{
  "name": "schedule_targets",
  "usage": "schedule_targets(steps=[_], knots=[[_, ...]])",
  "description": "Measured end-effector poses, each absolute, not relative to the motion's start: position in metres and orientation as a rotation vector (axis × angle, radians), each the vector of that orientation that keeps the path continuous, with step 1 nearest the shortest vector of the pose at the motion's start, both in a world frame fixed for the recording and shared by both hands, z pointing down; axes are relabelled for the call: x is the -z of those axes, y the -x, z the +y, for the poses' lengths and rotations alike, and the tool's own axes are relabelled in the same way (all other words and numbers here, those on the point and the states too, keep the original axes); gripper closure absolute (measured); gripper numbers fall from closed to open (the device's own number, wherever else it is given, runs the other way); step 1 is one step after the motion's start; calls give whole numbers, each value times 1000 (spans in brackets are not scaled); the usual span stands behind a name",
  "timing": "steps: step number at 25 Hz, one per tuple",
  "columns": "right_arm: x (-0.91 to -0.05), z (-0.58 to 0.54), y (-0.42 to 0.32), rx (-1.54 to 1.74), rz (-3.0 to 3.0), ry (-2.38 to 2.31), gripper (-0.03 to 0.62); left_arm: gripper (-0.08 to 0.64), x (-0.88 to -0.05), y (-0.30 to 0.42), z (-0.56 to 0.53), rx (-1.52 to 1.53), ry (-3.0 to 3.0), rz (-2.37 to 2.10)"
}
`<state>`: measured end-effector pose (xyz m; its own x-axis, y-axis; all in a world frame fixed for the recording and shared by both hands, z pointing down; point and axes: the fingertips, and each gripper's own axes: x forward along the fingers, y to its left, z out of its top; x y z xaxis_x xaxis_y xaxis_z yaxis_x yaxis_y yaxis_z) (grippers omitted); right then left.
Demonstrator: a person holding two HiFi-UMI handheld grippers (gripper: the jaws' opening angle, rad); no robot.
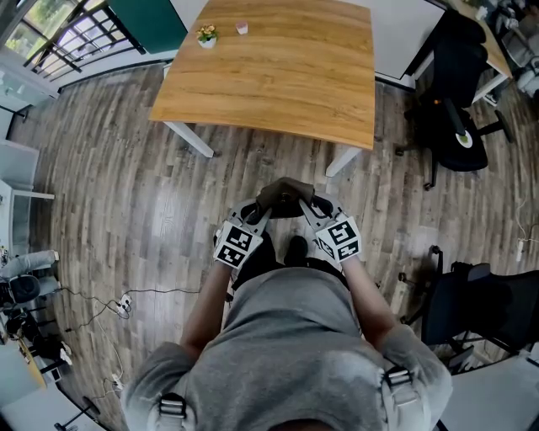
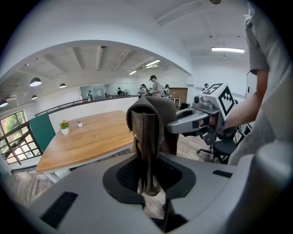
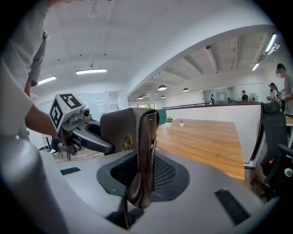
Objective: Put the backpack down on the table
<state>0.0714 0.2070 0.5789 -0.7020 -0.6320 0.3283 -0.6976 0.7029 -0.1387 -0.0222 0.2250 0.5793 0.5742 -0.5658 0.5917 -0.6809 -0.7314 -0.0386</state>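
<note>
Backpack [image 3: 114, 129] emblem [image 3: 127, 143]: right gripper view only

A grey-brown plank floor [image 1: 101, 194] runs under a pale wooden table [image 1: 278, 84] on white legs. A small potted plant [image 1: 206, 34] and a tiny cup [image 1: 242, 28] stand near the table's far edge. Black office chairs [image 1: 459, 126] stand to the right. A gridded window [image 1: 67, 38] and a green panel [image 1: 147, 21] sit far left. The white ceiling [image 2: 137, 27] carries strip lights [image 2: 228, 50] and pendant lamps [image 2: 35, 82].

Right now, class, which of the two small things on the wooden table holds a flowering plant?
The white pot near the far left corner of the table: yellow flowers rise from it. The small cup to its right shows no plant.
</note>
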Motion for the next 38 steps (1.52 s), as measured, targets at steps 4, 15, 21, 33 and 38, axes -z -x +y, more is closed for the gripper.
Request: schedule_targets(steps=[4,15,21,33,38], knots=[[-581,208,-70,-377,-2652,-1060,515,480,-581,24,226,-879,-2609,-1044],[-582,194,-62,-377,-2635,-1077,514,480,-582,32,210,-870,-2621,-1027],[-576,178,-54,-365,-2620,-1105,512,480,-577,41,193,-859,-2634,-1019],[-562,123,-17,-362,-2583,-1211,512,480,-564,80,130,-872,-2694,-946],[-561,98,-5,-370,-2556,-1272,511,480,-563,92,102,-875,-2724,-891]])
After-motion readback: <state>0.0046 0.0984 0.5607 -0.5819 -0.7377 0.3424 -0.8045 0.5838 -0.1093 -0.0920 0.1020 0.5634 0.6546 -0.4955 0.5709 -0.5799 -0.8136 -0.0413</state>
